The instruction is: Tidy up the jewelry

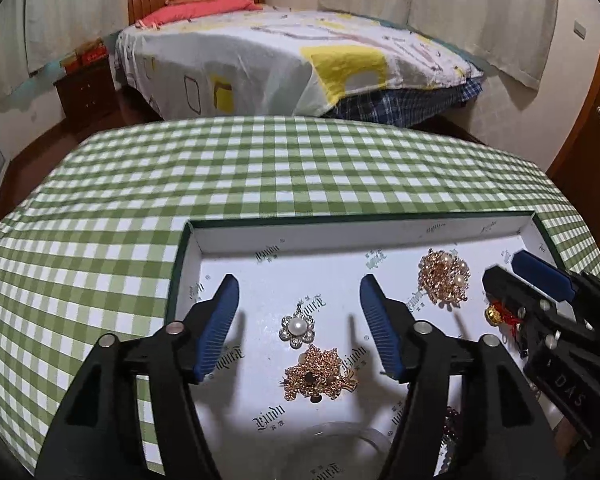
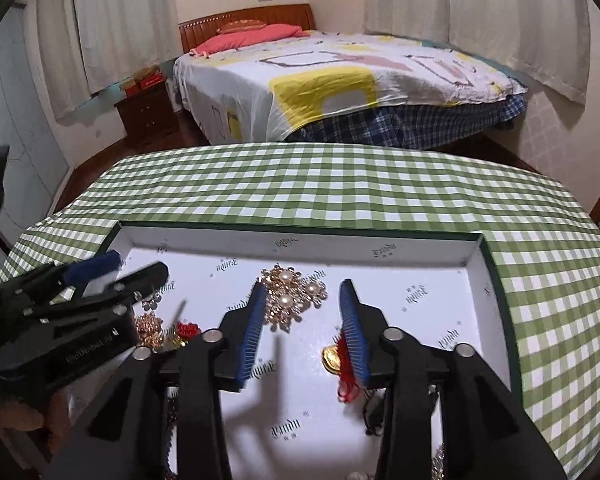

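Item: shallow white-lined box lid (image 1: 236,240) on the green-checked desk (image 1: 180,168), holding the jewelry.
- Left gripper (image 1: 296,320): parted, empty, over a gold filigree brooch (image 1: 318,374) and a pearl flower brooch (image 1: 297,330).
- Right gripper (image 2: 304,332): parted, its pad just beside a gold-and-red tassel charm (image 2: 336,356); contact unclear.

Step, as judged: pieces just deposited. Next: lift clear and fetch another.

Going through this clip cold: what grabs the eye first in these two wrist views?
First, the shallow white-lined box on the green-and-white checked tablecloth, strewn with jewelry: a gold filigree brooch with pearls toward its far right, a silver flower brooch with one pearl at centre. Both blue-padded grippers, left gripper and right gripper, hang open above it, gripping nothing.
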The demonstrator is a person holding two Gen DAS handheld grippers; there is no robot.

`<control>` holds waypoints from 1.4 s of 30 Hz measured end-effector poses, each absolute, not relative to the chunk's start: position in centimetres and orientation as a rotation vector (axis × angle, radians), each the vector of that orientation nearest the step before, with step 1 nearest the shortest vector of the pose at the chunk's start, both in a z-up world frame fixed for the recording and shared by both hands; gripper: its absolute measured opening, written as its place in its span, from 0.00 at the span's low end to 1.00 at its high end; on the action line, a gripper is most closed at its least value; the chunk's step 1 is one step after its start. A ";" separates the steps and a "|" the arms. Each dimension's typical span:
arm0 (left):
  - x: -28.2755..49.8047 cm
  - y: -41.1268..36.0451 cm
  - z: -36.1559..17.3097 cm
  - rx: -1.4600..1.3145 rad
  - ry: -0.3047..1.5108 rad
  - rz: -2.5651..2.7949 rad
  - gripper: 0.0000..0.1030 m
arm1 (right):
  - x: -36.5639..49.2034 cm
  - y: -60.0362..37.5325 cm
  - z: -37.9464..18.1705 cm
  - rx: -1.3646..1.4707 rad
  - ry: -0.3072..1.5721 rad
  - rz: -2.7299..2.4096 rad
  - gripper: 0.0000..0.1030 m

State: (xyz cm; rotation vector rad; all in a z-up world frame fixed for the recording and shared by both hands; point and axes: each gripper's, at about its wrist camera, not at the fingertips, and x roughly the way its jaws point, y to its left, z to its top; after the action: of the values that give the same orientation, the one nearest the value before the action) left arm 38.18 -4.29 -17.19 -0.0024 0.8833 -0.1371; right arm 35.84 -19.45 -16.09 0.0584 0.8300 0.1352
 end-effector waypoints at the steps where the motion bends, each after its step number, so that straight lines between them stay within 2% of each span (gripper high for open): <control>1: 38.0 -4.3 -17.0 0.002 0.871 -0.137 0.65 | 35.5 -19.5 -16.0 0.057 0.822 0.132 0.49; 10: 35.7 -4.6 -15.4 0.025 0.834 -0.120 0.76 | 32.8 -21.6 -15.9 0.080 0.799 0.079 0.62; 14: 33.1 -5.0 -14.3 0.048 0.811 -0.104 0.84 | 30.9 -22.0 -15.2 0.063 0.780 0.060 0.66; 16: 31.4 -4.9 -13.7 0.053 0.794 -0.106 0.85 | 29.6 -22.3 -14.9 0.053 0.774 0.045 0.69; 28: 19.4 -2.2 -10.4 0.036 0.772 -0.065 0.87 | 20.2 -23.5 -12.6 0.062 0.767 0.046 0.69; 42: 8.8 1.2 -3.9 -0.007 0.666 0.048 0.90 | 10.5 -24.9 -4.5 0.075 0.586 0.031 0.72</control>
State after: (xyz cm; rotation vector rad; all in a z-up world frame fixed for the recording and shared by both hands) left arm 8.82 1.20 -3.87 -0.0070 0.6665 0.0478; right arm 10.51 -24.94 -4.49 0.0752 0.5857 0.0307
